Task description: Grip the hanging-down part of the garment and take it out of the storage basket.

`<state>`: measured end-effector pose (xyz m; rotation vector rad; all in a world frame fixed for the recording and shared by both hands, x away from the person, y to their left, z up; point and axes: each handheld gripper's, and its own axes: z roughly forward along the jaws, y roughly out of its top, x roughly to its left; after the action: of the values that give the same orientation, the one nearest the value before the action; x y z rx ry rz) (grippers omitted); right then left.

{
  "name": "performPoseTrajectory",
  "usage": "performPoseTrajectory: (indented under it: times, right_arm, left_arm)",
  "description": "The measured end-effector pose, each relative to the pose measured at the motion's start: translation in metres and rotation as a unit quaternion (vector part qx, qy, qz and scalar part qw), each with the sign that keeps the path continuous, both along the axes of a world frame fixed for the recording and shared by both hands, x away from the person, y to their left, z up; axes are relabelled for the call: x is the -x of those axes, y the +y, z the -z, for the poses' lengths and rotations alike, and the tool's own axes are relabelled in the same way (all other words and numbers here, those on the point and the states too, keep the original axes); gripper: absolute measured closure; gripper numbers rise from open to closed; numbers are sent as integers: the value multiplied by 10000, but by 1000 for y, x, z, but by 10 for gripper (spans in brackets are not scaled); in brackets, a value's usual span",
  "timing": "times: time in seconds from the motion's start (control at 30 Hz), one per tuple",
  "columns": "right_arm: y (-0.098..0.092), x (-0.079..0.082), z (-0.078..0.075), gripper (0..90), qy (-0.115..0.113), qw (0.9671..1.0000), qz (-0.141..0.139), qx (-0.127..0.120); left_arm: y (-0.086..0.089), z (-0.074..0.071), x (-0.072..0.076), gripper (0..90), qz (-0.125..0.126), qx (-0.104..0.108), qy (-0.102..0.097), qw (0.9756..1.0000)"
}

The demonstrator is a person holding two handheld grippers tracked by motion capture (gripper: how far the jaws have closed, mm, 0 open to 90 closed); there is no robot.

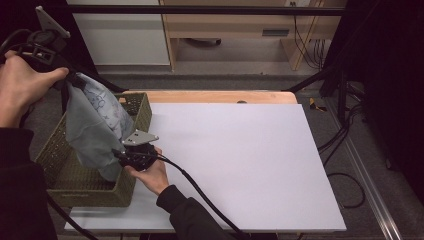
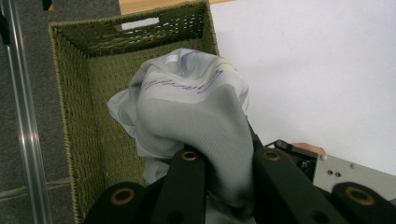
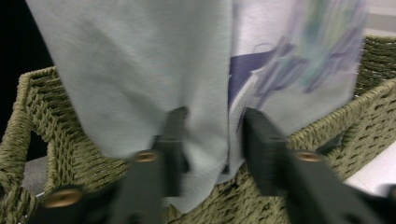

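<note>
Here: woven olive basket [image 1: 134,186] at table [image 1: 250,150] edge; soft grey printed cloth [image 1: 95,130] hangs above, left hand-held gripper [image 2: 223,163] clamped on top, right hand-held gripper [image 3: 212,135] pinching lower hem.

Both of the person's forearms wear dark, near-black long sleeves [image 1: 187,215] reaching to the wrists. Each hand carries a black gripper: the left gripper [image 1: 70,80] and right gripper [image 1: 118,154] each bear a grey three-cornered plate [image 1: 140,137] on top, dotted with small screws. Thick black cables [image 1: 200,192] trail from them. The jaws are matte black bars with brass-coloured rivets [image 2: 189,156] at their pivots.
</note>
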<state>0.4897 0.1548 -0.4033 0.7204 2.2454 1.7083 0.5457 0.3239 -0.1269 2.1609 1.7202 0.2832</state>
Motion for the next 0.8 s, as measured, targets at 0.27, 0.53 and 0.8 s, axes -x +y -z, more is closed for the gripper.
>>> performPoseTrajectory:
  times: [0.27,0.53,0.8]
  right_arm:
    - [-14,-1,-6,874,-10,9999,-74,-126]
    - [-41,3,-23,876,-144,9992,-148,-345]
    - [-85,6,-53,878,-390,9979,-22,-519]
  left_arm:
    - [2,-1,2,850,-17,31,-53,10000]
    - [3,-3,3,849,-39,23,-93,9999]
    - [2,-4,7,849,-20,73,-130,9999]
